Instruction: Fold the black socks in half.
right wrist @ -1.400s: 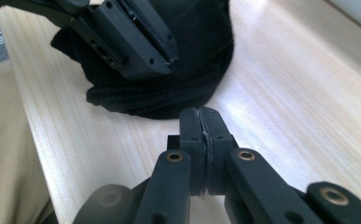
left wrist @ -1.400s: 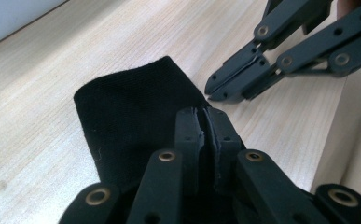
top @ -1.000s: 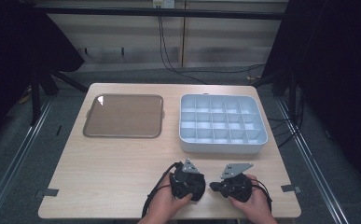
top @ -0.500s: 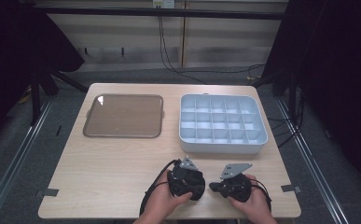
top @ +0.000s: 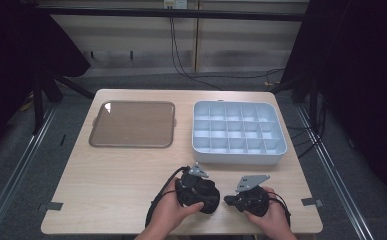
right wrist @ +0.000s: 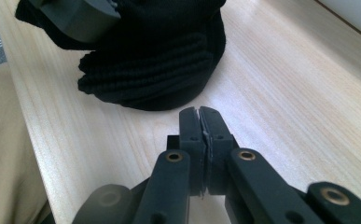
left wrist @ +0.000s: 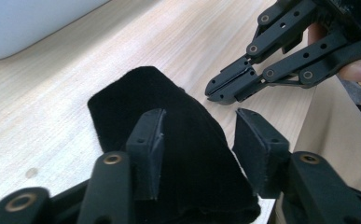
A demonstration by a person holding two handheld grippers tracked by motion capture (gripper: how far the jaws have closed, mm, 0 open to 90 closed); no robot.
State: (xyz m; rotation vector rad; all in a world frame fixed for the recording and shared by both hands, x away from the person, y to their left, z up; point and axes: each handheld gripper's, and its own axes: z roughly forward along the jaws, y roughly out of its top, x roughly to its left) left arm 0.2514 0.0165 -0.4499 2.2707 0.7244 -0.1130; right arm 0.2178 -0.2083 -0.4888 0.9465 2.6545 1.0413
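A black knitted cloth point(right wrist: 155, 70) lies bunched on the wooden table near its front edge, also seen as the cloth point(left wrist: 178, 154) under my left jaws. My left gripper point(left wrist: 199, 135) stands over it, and its jaws have just been opening. The pads are apart and do not press the cloth, which lies behind the left pad and below the gap. My right gripper point(right wrist: 200, 140) is shut with nothing between its pads, its tips a short way from the cloth. In the high view the left gripper point(top: 212, 202) and right gripper point(top: 227, 200) face each other.
A flat brown tray point(top: 132, 124) sits at the back left. A pale blue box with several empty compartments point(top: 238, 156) sits at the back right. The table's front edge point(top: 181, 231) is just behind both hands. Beige fabric on the person's lap point(left wrist: 341, 135) is beyond it.
My left gripper has edged slightly to the left over the black cloth. The right gripper has kept still.
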